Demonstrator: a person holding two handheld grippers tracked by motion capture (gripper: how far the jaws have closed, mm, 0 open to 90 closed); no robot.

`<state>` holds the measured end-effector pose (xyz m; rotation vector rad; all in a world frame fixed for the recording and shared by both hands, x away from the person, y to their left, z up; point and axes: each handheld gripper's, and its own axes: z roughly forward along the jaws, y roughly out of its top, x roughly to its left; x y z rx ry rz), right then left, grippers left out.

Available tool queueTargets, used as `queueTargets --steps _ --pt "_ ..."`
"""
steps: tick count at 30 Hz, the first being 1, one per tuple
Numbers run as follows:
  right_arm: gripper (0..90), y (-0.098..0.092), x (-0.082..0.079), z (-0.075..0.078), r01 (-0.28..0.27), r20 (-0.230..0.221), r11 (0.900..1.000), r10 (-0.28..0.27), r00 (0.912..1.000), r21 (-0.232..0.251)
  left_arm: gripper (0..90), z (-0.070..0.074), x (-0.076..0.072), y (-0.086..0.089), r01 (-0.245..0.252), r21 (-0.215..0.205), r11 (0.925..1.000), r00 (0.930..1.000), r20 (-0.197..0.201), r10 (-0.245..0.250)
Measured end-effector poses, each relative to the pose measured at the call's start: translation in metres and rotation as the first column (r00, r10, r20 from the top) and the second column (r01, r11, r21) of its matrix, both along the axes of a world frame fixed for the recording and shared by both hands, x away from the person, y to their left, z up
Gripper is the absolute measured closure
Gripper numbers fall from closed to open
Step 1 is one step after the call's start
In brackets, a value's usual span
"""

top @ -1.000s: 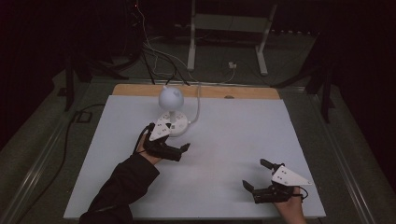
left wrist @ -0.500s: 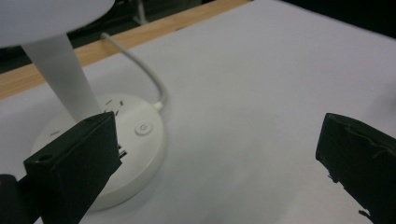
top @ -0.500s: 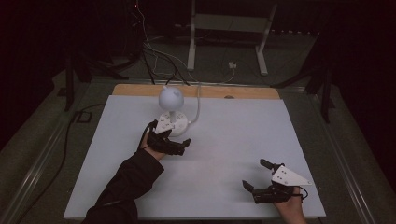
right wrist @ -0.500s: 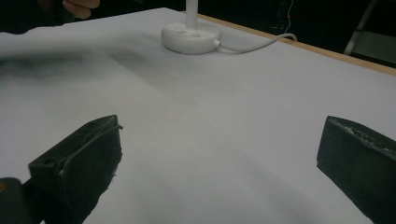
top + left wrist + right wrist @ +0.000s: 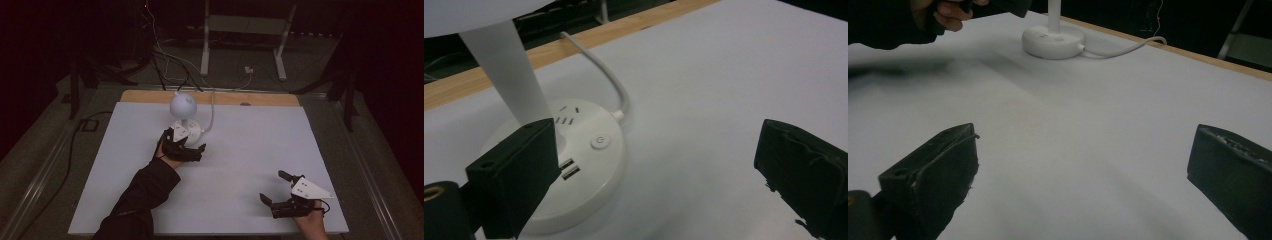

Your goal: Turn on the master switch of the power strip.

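White sheeting covers the table (image 5: 240, 165), with a strip of bare wood along its far edge and dark floor, cables and a metal stand beyond. On the far-left part of the sheet stands a small white desk lamp (image 5: 183, 106): a round flat base (image 5: 589, 165), a slim stem (image 5: 511, 75) rising upright so its long axis is vertical, and a globe-shaped head on top. In the left gripper view the base shows a round power button (image 5: 599, 142) on its top, sockets near the stem and two USB ports on the rim facing the camera. A white cord (image 5: 599, 70) leaves the base on its far side and curves away toward the wooden edge.

The left gripper (image 5: 186, 150) sits just at the near side of the base, jaws spread wide and holding nothing; one jaw overlaps the base's rim in its own view, the other stands over bare sheet. The right gripper (image 5: 284, 192) rests well apart near the table's near-right corner, jaws likewise wide apart and empty, pointing across the sheet toward the lamp
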<state>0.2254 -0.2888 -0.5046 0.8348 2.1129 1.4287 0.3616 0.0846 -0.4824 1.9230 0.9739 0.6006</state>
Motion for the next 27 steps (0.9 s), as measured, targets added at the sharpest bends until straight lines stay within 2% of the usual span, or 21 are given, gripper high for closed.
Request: queueTargets --steps 4,10,13,14,16,21,27 --pt "0.0 0.000 0.000 0.000 -0.002 -0.001 1.000 0.002 1.0000 0.002 13.2 -0.003 0.004 -0.001 -0.025 0.020 0.9995 0.9997 0.008 0.025" --pt "0.0 -0.001 0.000 0.000 -0.003 -0.004 1.000 0.003 1.0000 0.004 40.8 -0.006 0.008 -0.005 -0.069 0.050 0.9963 0.9969 0.040 0.067" --pt "0.0 -0.001 0.000 0.000 -0.003 -0.007 1.000 0.003 1.0000 0.004 51.4 -0.007 0.011 -0.006 -0.092 0.061 0.9939 0.9948 0.050 0.089" --pt "0.0 -0.001 0.000 0.000 -0.003 -0.007 1.000 0.003 1.0000 0.004 51.4 -0.008 0.012 -0.006 -0.099 0.060 0.9933 0.9941 0.049 0.096" --pt "0.0 -0.001 0.000 0.000 -0.004 -0.009 1.000 0.004 0.9999 0.006 60.7 -0.008 0.013 -0.007 -0.113 0.065 0.9914 0.9925 0.054 0.110" --pt "0.0 -0.001 0.001 -0.001 -0.005 -0.009 1.000 0.005 0.9999 0.008 69.7 -0.010 0.017 -0.007 -0.132 0.079 0.9881 0.9901 0.058 0.128" --pt "0.0 -0.001 0.001 -0.001 -0.006 -0.010 1.000 0.006 0.9999 0.009 80.9 -0.014 0.022 -0.010 -0.115 0.085 0.9897 0.9925 0.050 0.111"
